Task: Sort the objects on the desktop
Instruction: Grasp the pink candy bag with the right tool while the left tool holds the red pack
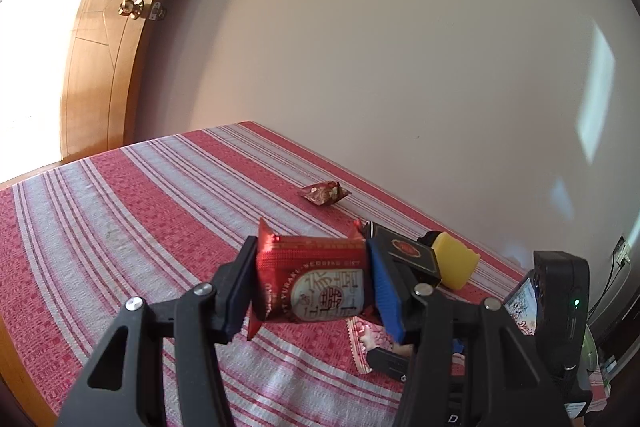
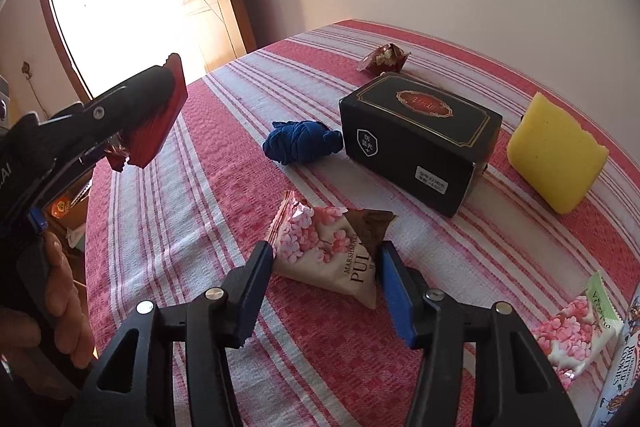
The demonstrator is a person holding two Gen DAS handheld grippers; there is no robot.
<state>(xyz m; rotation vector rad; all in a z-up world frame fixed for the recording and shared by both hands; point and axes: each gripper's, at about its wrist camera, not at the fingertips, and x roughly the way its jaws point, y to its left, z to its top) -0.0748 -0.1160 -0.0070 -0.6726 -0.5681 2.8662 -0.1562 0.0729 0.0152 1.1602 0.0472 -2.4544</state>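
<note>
My left gripper [image 1: 312, 285] is shut on a red foil snack packet [image 1: 316, 279] and holds it above the striped tablecloth [image 1: 140, 211]; the packet also shows in the right wrist view [image 2: 158, 123], at the left. My right gripper [image 2: 326, 287] is open, its fingers on either side of a pink marshmallow packet [image 2: 328, 247] lying on the cloth. Behind it lie a blue rolled cloth [image 2: 300, 143], a black box [image 2: 420, 139], a yellow sponge [image 2: 556, 155] and a small red candy wrapper [image 2: 384, 59].
A second pink and green marshmallow packet [image 2: 576, 331] and a butter cookies box [image 2: 624, 367] lie at the right edge. The table meets a white wall [image 1: 400, 47] at the back. A wooden door [image 1: 104, 39] stands at the left.
</note>
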